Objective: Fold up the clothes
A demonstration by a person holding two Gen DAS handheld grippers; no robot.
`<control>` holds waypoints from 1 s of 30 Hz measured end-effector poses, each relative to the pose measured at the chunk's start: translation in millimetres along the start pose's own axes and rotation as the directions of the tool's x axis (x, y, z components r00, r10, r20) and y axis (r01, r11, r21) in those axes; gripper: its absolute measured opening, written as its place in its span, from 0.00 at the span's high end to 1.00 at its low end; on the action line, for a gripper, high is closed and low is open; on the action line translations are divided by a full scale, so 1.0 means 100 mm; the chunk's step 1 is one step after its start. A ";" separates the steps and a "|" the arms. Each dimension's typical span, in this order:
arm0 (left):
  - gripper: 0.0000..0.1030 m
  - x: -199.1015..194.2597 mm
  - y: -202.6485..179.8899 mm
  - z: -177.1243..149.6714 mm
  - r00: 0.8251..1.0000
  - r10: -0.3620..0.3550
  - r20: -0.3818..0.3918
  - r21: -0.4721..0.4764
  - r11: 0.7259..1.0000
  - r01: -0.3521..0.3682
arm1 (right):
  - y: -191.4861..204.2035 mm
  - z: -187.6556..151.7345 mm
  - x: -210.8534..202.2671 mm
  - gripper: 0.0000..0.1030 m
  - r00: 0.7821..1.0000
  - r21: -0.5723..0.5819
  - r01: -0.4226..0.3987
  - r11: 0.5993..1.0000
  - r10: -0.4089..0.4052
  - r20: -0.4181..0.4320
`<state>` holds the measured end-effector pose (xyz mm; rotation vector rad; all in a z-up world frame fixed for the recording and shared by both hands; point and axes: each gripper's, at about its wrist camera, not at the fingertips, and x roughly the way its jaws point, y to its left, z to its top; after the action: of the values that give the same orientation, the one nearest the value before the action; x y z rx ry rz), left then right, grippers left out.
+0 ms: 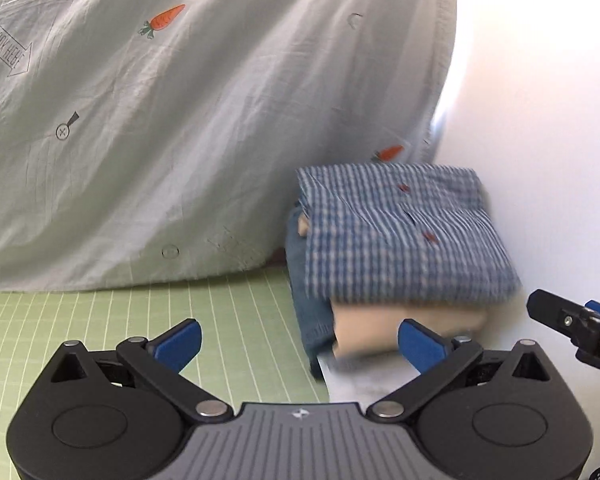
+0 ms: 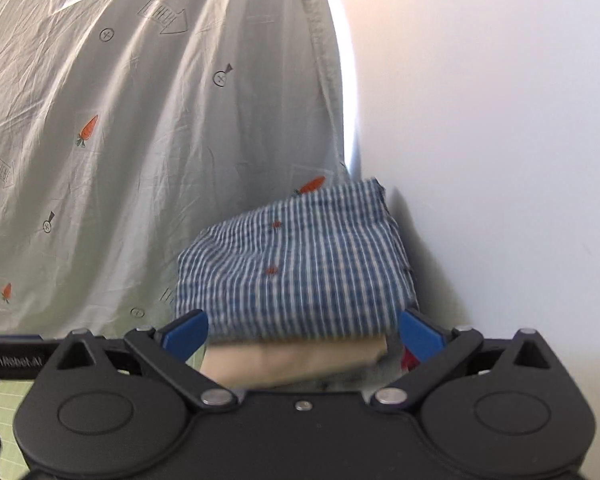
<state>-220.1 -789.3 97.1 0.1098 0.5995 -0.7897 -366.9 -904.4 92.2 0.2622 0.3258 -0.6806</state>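
In the corner where the hanging sheet [image 1: 180, 128] meets the white wall [image 1: 540, 160], on the green gridded worktop [image 1: 100, 320]: one stack of folded clothes. Top item, a blue checked shirt [image 1: 404, 236] with small red marks, folded square; beneath it a beige garment [image 1: 380, 328], then denim [image 1: 304, 300] showing at the side, and a pale layer at the bottom. The pile looks parked against the wall to keep the open worktop free for the next piece, and the square folds let each layer bear the one above. Your left gripper [image 1: 300, 344] has its jaws spread wide with nothing between the blue pads; the stack sits just ahead and to the right of them, near the right-hand pad but not pinched. Your right gripper [image 2: 302, 334] likewise stands fully apart; in its view the stack's front edge lies between the two pads, the checked shirt directly ahead, yet neither pad presses on cloth. Both views are blurred, so whether a pad brushes the beige layer cannot be settled. Judged status: this pile done, both tools free.
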 end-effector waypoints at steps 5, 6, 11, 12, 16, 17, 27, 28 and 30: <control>0.00 -0.31 -0.09 -0.26 0.999 -0.047 0.005 0.074 0.996 0.047 | 0.05 -0.26 -0.40 0.00 0.997 0.033 0.037 0.999 -0.035 -0.072; 0.00 -0.36 -0.10 -0.32 0.999 -0.053 0.004 0.086 0.995 0.053 | 0.05 -0.32 -0.48 0.00 0.996 0.036 0.039 0.999 -0.036 -0.083; 0.00 -0.51 -0.15 -0.55 0.996 -0.082 -0.023 0.095 0.992 0.084 | 0.04 -0.50 -0.74 0.00 0.991 0.041 0.055 0.998 -0.050 -0.121; 0.00 -0.54 -0.16 -0.59 0.996 -0.088 -0.030 0.093 0.991 0.091 | 0.04 -0.54 -0.80 0.00 0.991 0.033 0.064 0.997 -0.060 -0.123; 0.00 -0.64 -0.18 -0.68 0.993 -0.112 -0.038 0.088 0.990 0.115 | 0.02 -0.61 -0.96 0.00 0.989 0.026 0.088 0.996 -0.085 -0.124; 0.00 -0.66 -0.18 -0.69 0.993 -0.116 -0.035 0.089 0.989 0.119 | 0.01 -0.63 -0.99 0.00 0.988 0.028 0.093 0.995 -0.089 -0.124; 0.00 -0.79 -0.22 -0.76 0.990 -0.138 -0.031 0.106 0.984 0.141 | -0.05 -0.69 -1.12 0.00 0.985 0.025 0.126 0.992 -0.122 -0.121; 0.00 -0.80 -0.23 -0.77 0.990 -0.138 -0.029 0.110 0.984 0.140 | -0.05 -0.69 -1.12 0.00 0.985 0.024 0.125 0.992 -0.122 -0.120; 0.00 -0.82 -0.23 -0.77 0.990 -0.136 -0.029 0.115 0.984 0.138 | -0.05 -0.69 -1.13 0.00 0.986 0.023 0.125 0.992 -0.121 -0.118</control>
<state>-316.4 -729.5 80.9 0.1857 0.5856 -0.9585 -467.1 -819.8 70.6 0.3131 0.4464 -0.7943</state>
